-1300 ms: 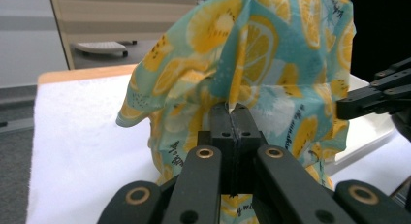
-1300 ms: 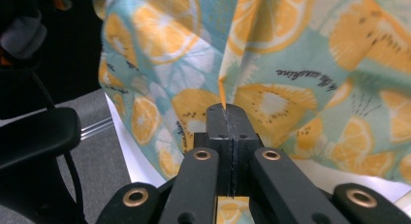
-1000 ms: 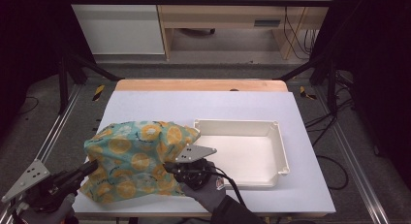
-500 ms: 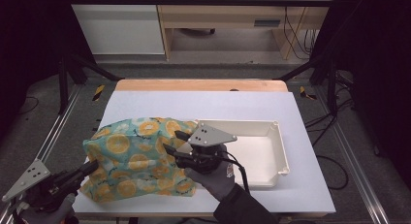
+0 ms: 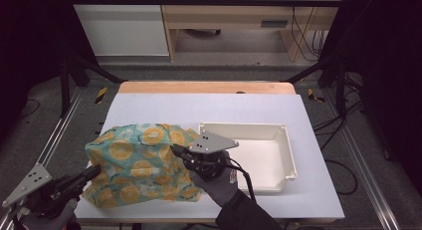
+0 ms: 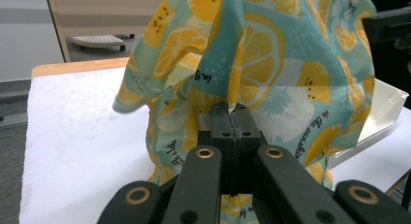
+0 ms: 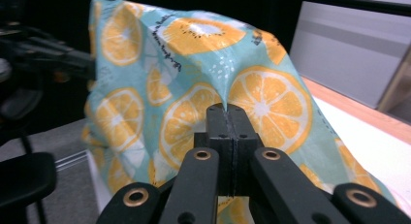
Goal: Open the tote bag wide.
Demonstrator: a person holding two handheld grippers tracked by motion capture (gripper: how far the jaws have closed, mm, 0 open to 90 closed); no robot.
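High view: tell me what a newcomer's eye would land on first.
The orange-slice patterned cloth stands out most, bunched up into a tent at the near left of the white table. The left gripper and the right gripper are each shut on a fold of it, one at either side. Just right of the cloth lies an empty white tray.

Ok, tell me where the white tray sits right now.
In the high view the white tray rests on the table's right half, directly right of the lemon-print cloth, just beyond the right gripper.
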